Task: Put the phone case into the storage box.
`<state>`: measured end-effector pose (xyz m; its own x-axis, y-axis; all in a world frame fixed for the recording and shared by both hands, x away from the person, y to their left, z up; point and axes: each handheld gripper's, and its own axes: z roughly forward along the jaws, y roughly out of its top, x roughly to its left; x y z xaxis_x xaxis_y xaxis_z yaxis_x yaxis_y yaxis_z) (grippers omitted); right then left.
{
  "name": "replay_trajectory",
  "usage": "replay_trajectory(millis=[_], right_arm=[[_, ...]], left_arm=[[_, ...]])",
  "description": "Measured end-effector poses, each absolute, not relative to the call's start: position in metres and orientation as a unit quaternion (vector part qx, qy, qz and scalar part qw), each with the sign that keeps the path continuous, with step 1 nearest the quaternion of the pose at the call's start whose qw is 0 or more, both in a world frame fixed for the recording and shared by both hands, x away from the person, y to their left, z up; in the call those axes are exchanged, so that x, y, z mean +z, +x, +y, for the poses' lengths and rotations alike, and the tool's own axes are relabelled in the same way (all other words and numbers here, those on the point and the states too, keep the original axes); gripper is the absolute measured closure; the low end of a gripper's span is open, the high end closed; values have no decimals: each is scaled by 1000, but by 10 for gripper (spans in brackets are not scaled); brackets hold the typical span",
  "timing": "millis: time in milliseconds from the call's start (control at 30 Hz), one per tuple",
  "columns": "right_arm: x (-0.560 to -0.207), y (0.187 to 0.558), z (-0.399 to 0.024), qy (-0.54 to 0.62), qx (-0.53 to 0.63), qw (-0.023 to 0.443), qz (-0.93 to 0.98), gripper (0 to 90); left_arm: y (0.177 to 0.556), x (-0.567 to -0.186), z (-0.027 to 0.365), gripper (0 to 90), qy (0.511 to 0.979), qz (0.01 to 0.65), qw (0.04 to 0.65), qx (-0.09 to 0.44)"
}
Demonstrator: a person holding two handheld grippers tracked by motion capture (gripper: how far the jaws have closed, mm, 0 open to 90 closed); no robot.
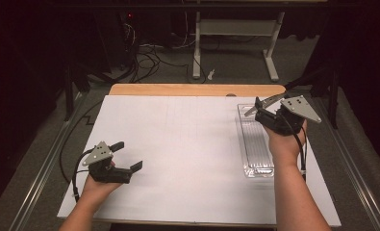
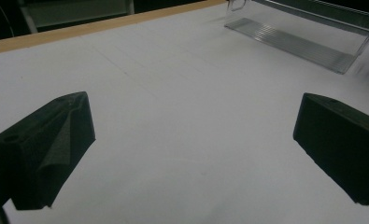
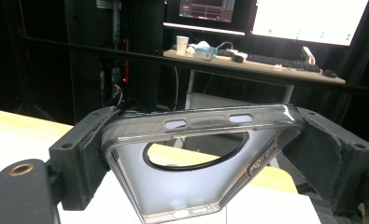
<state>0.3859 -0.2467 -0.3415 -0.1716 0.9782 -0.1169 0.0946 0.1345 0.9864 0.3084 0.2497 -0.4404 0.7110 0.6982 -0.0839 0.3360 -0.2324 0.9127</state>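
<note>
Phone case [image 3: 198, 163] was clamped between the right gripper [image 1: 264, 113] jaws, above the clear tray [image 1: 256, 144]. Left gripper [image 1: 125, 156] stood wide open, empty, well left of the tray.

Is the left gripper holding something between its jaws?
No, the left gripper has its jaws standing wide apart over the bare white table, with nothing between them.

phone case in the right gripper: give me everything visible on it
The phone case is a translucent, smoky-grey shell that looks like plastic, with a dark ring in its back panel and slot cut-outs along its edges. The right gripper is shut on it, pads pressing opposite edges. In the high view it is held tilted in the air above the far end of the clear tray, touching nothing else.
</note>
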Motion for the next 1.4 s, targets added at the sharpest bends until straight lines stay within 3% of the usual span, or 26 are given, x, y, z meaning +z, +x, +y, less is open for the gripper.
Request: replay_trajectory(millis=[1400], right_arm=[[-362,427,-226,520,423,454,587,137]], left_arm=[[308,-440,251,2,765,332,524,172]])
